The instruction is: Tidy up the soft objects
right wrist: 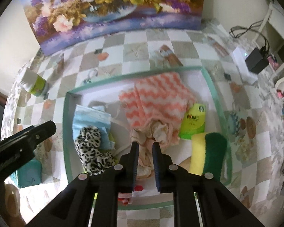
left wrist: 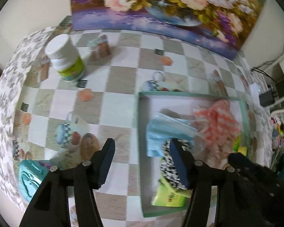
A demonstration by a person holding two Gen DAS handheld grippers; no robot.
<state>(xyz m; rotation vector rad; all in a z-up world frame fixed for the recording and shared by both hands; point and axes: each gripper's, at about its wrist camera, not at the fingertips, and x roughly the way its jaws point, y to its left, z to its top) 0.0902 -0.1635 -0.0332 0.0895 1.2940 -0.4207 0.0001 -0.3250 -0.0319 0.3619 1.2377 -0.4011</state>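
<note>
At the bottom centre of the right wrist view, the right gripper (right wrist: 144, 149) has its fingers drawn close together over a crumpled peach cloth (right wrist: 157, 132), which fills the narrow gap between them; whether they truly pinch it cannot be told. The cloth lies inside a shallow green-rimmed tray (right wrist: 68, 132) that takes up the middle of the frame. In the tray's lower left sits a leopard-print fabric piece (right wrist: 90, 143), resting partly on a light blue face mask (right wrist: 89, 117). At lower right, a yellow and green sponge (right wrist: 208, 151) leans near the rim, with a green packet (right wrist: 194, 123) just beyond it. Farther back, a pink and white zigzag cloth (right wrist: 157, 98) spreads across the tray's upper middle, overlapping the peach cloth.

In the left wrist view, the left gripper (left wrist: 142, 151) has its fingers spread wide and empty, one over the checkered desk (left wrist: 119, 79), the other over the tray's near corner. At lower left lies a teal object (left wrist: 28, 177). Toward the upper left stands a white jar (left wrist: 66, 58) with a green label. Against the wall at the top leans a floral painting (left wrist: 161, 5).
</note>
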